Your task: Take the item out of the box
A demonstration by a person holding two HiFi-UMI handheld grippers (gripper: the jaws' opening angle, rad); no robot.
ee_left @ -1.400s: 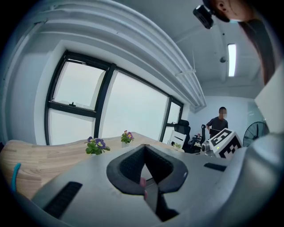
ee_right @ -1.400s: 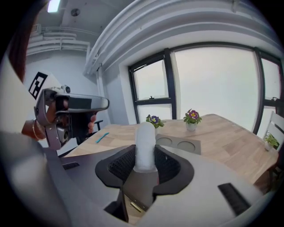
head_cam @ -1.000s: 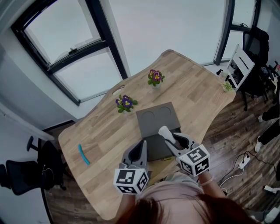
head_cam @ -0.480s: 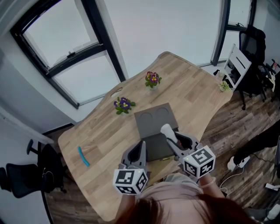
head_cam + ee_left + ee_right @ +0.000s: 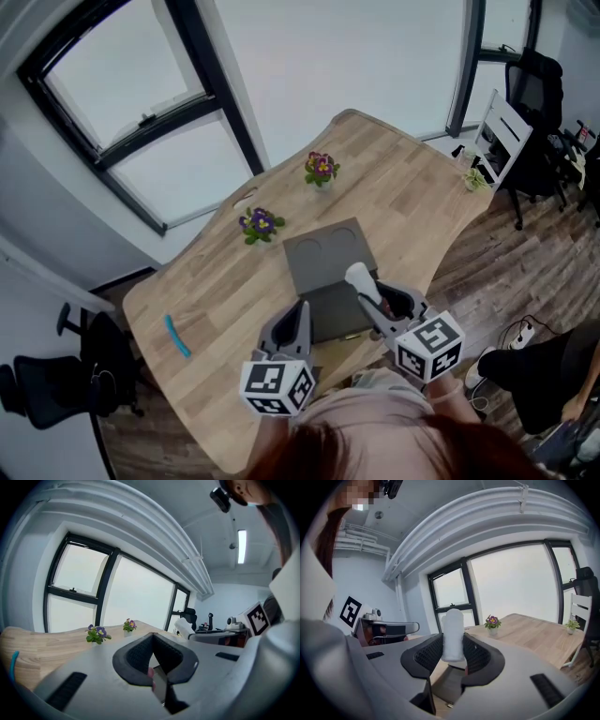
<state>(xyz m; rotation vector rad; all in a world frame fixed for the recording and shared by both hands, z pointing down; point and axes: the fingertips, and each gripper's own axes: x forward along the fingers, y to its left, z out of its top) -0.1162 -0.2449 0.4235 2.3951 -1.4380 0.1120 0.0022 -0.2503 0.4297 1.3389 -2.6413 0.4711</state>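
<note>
An open grey box sits on the wooden table near its front edge, its lid folded back flat. My right gripper is shut on a white, rounded, upright item and holds it just above the box; in the right gripper view the item stands up between the pads. At the box's left side my left gripper has its jaws closed on a thin grey box wall, seen low between the pads.
Two small pots of purple flowers stand behind the box. A blue object lies at the table's left. A white chair and a small plant are at the far right. A person stands lower right.
My right gripper has risen a little with the white item in it. The left gripper has stayed at the box. A person has come into view at the lower right.
</note>
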